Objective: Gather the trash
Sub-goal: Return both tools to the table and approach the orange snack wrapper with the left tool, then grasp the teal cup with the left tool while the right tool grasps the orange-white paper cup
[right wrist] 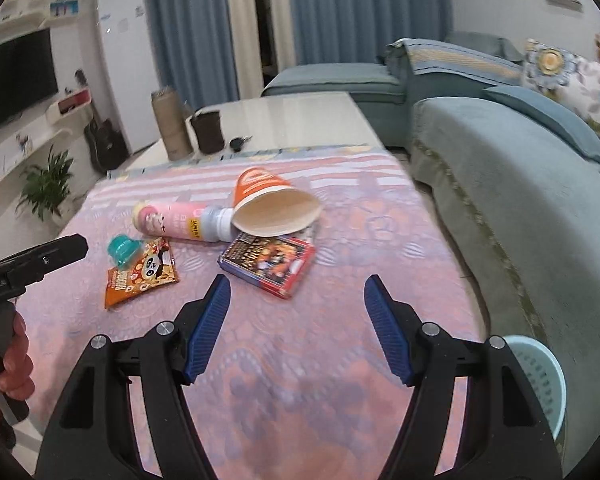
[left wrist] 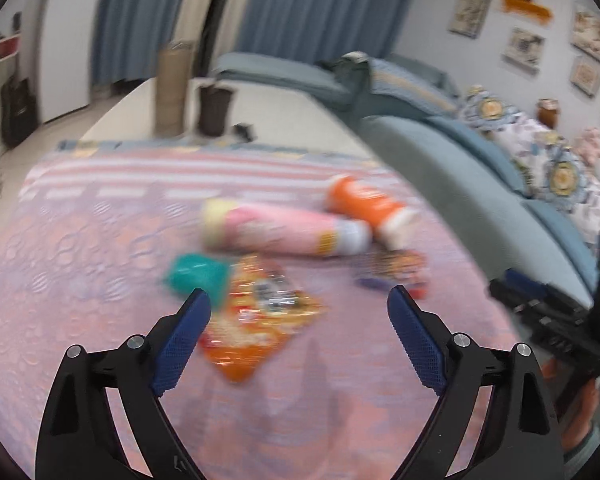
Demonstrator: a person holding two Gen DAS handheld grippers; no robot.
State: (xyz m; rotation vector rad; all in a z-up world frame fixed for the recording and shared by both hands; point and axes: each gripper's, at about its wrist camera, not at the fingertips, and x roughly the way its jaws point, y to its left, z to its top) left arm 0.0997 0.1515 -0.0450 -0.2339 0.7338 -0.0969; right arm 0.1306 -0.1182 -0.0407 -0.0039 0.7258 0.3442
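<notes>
Currently your left gripper [left wrist: 299, 296] and right gripper [right wrist: 297, 284] both hover with jaws wide apart, empty. Ahead on the pink cloth [right wrist: 360, 248] lie the pink bottle [right wrist: 180, 222], orange cup [right wrist: 274, 208], card box [right wrist: 267, 260], snack packet [right wrist: 140, 276] and teal cap [right wrist: 123, 249].

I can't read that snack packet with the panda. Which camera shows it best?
The right wrist view: the orange snack packet lies sharp and unobstructed on the pink cloth, panda face clear. In the left wrist view, the packet is larger but motion-blurred, its edge behind the left claw's finger.
</notes>
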